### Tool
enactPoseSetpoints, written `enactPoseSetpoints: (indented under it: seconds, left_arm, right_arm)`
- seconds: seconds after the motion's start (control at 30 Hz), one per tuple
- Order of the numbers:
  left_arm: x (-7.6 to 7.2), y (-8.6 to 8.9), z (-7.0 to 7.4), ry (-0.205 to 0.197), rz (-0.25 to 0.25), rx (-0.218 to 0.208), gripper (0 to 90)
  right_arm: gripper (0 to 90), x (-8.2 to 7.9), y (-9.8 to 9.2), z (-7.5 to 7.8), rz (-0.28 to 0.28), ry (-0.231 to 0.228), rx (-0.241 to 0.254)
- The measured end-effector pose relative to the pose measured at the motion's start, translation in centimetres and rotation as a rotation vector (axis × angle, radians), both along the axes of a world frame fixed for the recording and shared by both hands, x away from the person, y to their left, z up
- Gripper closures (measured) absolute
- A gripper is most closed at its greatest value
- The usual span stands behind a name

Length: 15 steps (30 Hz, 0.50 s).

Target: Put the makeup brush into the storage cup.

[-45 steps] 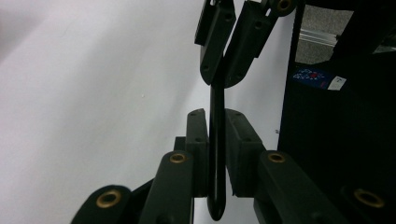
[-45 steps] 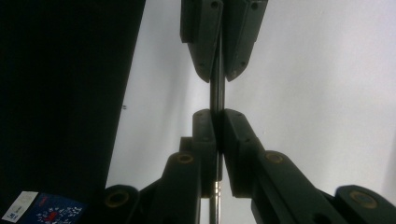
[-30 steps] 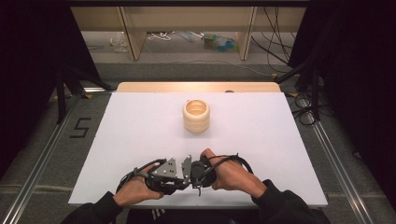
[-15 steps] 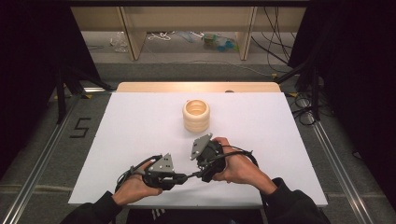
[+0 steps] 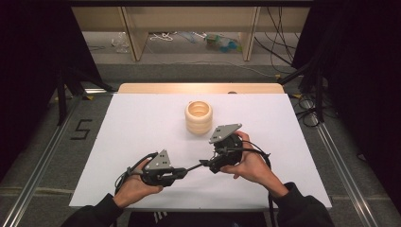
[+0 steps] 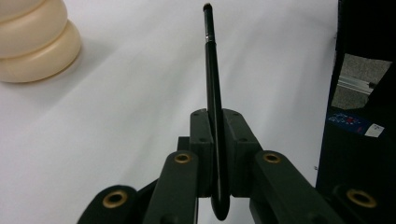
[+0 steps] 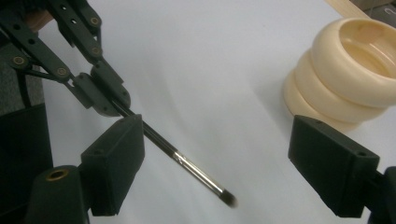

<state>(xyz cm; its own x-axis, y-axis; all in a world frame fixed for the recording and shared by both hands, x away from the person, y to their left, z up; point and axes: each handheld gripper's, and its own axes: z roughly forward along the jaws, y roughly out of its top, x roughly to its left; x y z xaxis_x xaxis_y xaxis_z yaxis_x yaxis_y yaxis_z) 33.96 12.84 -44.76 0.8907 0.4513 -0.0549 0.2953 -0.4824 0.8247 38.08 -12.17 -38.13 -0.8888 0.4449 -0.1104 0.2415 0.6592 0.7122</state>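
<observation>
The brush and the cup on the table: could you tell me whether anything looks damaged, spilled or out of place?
Nothing stands out. The cup stands upright and intact on the table; the brush is straight, clamped in the left gripper.

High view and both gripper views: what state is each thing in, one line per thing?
Left tool: shut on the makeup brush.
Makeup brush: held by its handle in the left tool, bristle tip free above the table, apart from the holder.
Right tool: open, its jaws have just been opening; the brush passes between them untouched.
Ringed cream holder: upright on the white table, nothing visible inside.
</observation>
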Motion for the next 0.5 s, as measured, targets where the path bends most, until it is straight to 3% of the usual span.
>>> enactPoseSetpoints:
  seconds: [0.13,0.27,0.5]
  left_arm:
    - [0.1,0.2,0.2,-0.011,0.035,-0.02,83.2]
    - [0.2,0.5,0.4,-0.02,0.068,-0.035,83.2]
    - [0.5,1.1,0.8,-0.044,0.141,-0.114,83.2]
  right_arm:
    - [17.3,0.4,-1.0,-0.1,-0.063,0.003,0.045]
    - [17.9,0.6,-1.8,0.0,-0.078,0.033,0.091]
    - [17.3,0.7,-3.1,-0.8,-0.178,0.07,0.209]
